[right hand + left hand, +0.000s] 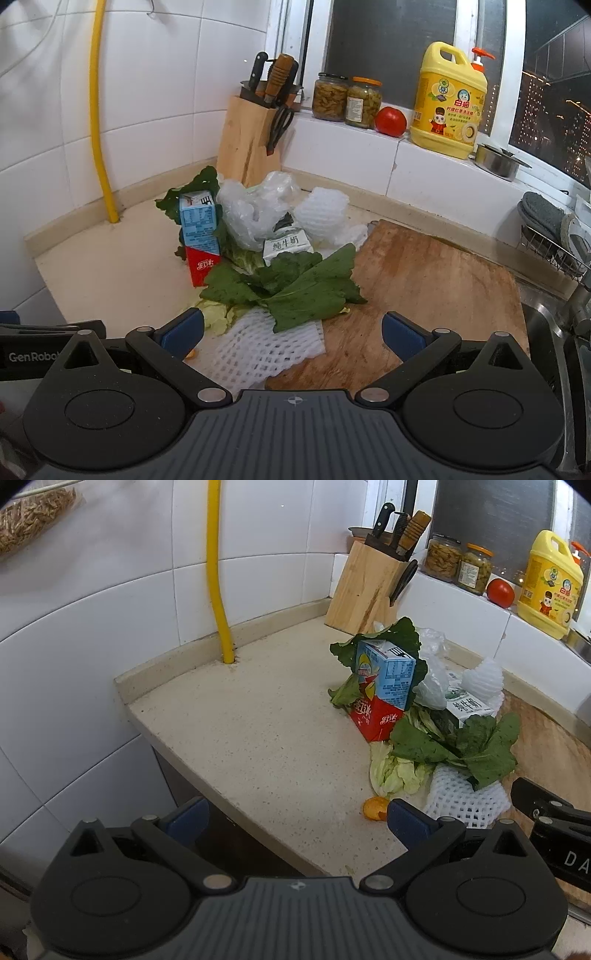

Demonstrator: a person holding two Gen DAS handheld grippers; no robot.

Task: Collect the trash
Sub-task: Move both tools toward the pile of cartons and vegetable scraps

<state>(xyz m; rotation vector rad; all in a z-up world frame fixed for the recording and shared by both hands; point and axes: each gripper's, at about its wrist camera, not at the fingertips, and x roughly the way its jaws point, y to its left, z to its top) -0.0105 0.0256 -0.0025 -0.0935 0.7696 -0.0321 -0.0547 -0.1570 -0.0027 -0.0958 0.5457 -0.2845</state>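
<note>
Blue-padded right tool [291,334] and left tool [297,818], wide open, empty

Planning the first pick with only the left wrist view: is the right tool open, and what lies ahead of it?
Observer: The right tool is open and empty. The white foam net lies just ahead of it, partly on the cutting board.
Operator: What is past the board's right edge?
Observer: A steel sink borders it, with a wire dish rack behind.
</note>
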